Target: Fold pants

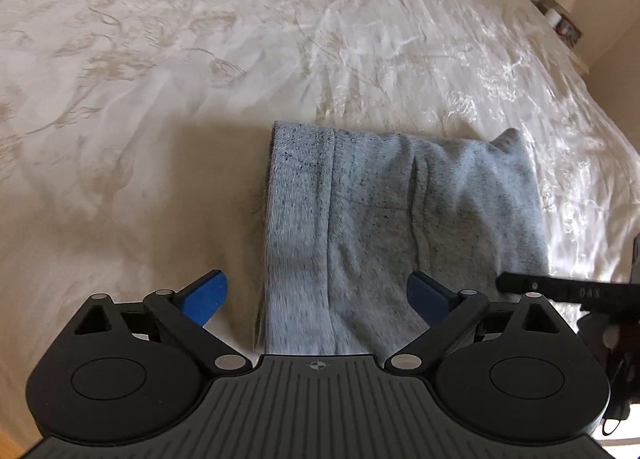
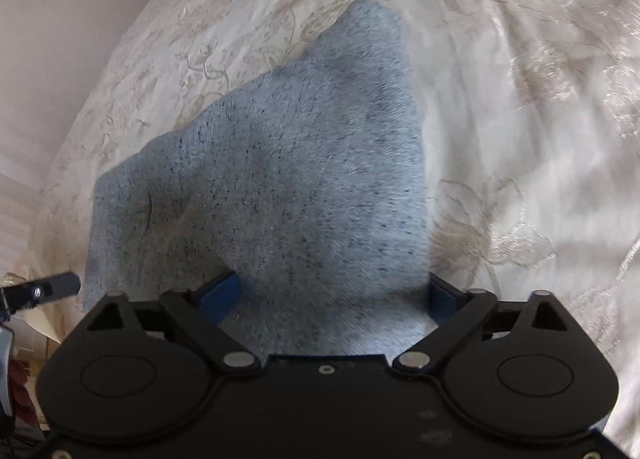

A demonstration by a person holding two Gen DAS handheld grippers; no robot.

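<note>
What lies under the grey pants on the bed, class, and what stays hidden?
The pants lie folded on a cream embroidered bedspread, which shows all around them. The patch of bedspread directly beneath, and the folded-under layers of cloth, are covered and cannot be seen.

Pale letters reading "OAK" stand on a black bar (image 1: 568, 291) at the right edge. No other writing is legible
</note>
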